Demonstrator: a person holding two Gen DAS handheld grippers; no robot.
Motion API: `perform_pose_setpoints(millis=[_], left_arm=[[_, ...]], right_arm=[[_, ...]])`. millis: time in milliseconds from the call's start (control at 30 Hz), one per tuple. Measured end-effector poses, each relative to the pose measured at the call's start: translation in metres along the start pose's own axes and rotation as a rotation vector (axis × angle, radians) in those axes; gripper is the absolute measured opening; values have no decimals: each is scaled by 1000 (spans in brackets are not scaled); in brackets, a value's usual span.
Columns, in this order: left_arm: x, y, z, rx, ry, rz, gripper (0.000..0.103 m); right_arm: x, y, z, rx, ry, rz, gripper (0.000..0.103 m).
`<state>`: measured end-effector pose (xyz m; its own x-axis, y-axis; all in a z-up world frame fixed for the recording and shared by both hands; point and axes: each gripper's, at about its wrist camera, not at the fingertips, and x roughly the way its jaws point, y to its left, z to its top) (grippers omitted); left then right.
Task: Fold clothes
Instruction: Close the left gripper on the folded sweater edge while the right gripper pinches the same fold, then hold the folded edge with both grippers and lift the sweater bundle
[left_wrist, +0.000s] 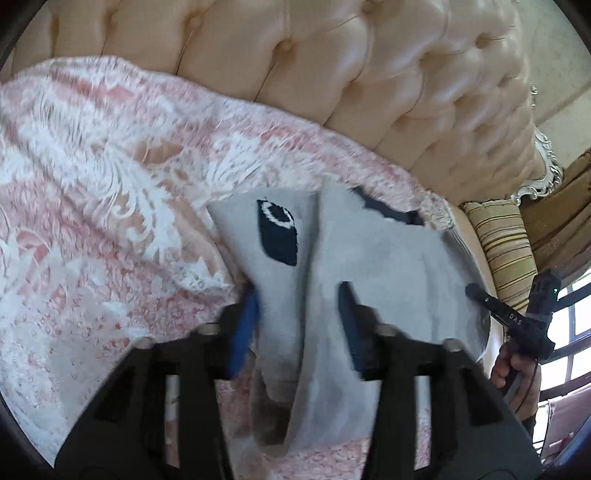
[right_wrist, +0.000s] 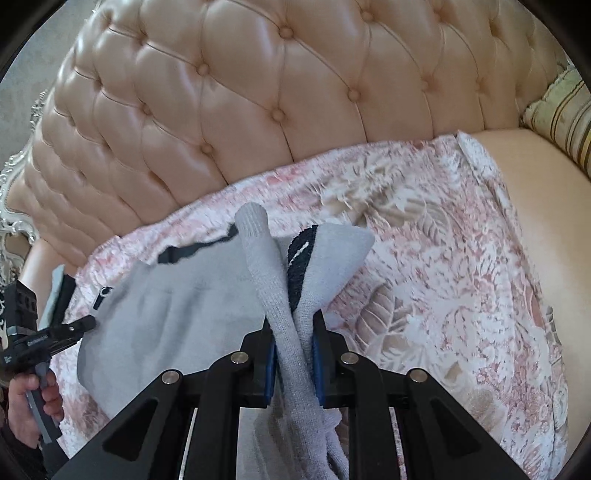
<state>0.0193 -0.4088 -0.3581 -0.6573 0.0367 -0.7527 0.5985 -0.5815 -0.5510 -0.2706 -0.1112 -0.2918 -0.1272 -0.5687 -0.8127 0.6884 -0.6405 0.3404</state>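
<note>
A grey knit garment (left_wrist: 388, 266) with dark navy patches lies on a pink and white blanket (left_wrist: 92, 177) on a sofa. My left gripper (left_wrist: 299, 317) has its blue pads about a bunched fold of the grey cloth, with the jaws partly apart. My right gripper (right_wrist: 293, 354) is shut on a gathered edge of the same garment (right_wrist: 184, 295), which rises between its blue pads. The right gripper also shows at the right edge of the left wrist view (left_wrist: 476, 291), at the garment's far edge. The left gripper shows at the left edge of the right wrist view (right_wrist: 86, 325).
A tufted cream sofa backrest (right_wrist: 258, 92) rises behind the blanket (right_wrist: 443, 258). A striped cushion (left_wrist: 506, 251) sits at the sofa's end, also in the right wrist view (right_wrist: 569, 114). Bare seat (right_wrist: 546, 206) lies beside the blanket. A window (left_wrist: 569, 332) is at the far right.
</note>
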Motion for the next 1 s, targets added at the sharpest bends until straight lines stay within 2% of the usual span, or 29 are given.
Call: perform_pose_setpoints(millis=[100, 133, 167, 233, 267, 333, 400, 433, 467, 500, 567, 600, 633, 700, 767, 833, 867, 900, 933, 967, 1000], left_arm=[[6, -3, -2, 44, 10, -5, 54], [9, -5, -2, 67, 21, 2, 56], [14, -7, 0, 89, 37, 13, 58], [17, -14, 0, 141, 48, 28, 58], [15, -20, -1, 179, 40, 38, 57], [9, -35, -4, 266, 14, 79, 45], [8, -47, -5, 333, 15, 137, 33], [10, -51, -5, 356, 21, 162, 33], [12, -51, -3, 355, 33, 165, 33], [15, -47, 0, 325, 52, 158, 38], [20, -33, 8, 231, 89, 149, 48], [20, -27, 10, 205, 88, 138, 48], [20, -23, 11, 189, 90, 117, 48], [22, -14, 12, 143, 101, 83, 50], [28, -6, 13, 99, 118, 67, 59], [34, -4, 13, 86, 120, 52, 59], [31, -9, 12, 112, 109, 53, 45], [29, -13, 11, 138, 97, 55, 36], [27, -18, 11, 164, 86, 57, 30], [24, -24, 10, 190, 76, 63, 19], [20, -30, 11, 216, 67, 76, 17]], right_arm=[[8, -8, -4, 27, 34, -11, 25], [11, -9, -4, 36, 44, -18, 31], [14, -11, -5, 44, 54, -26, 42], [14, -8, -5, 33, 48, -26, 53], [14, -6, -5, 26, 44, -26, 57], [14, -3, -5, 12, 36, -24, 58], [14, 1, -5, -2, 27, -23, 45], [14, 2, -5, -9, 23, -22, 31], [14, 4, -5, -16, 19, -22, 23], [12, 5, -4, -24, 14, -24, 21], [12, -1, -5, 0, 22, -11, 24], [13, -7, -5, 32, 33, 1, 27], [16, -13, -6, 63, 46, 7, 38], [17, -18, -7, 73, 54, 23, 40], [16, -18, -7, 72, 57, 18, 42], [17, -14, -7, 55, 51, 12, 44], [18, -11, -7, 46, 47, 9, 42], [17, -9, -6, 39, 39, 10, 37], [15, -8, -6, 33, 29, 12, 21], [11, -5, -5, 23, 14, 11, 16], [7, -2, -3, 13, -2, 9, 15]])
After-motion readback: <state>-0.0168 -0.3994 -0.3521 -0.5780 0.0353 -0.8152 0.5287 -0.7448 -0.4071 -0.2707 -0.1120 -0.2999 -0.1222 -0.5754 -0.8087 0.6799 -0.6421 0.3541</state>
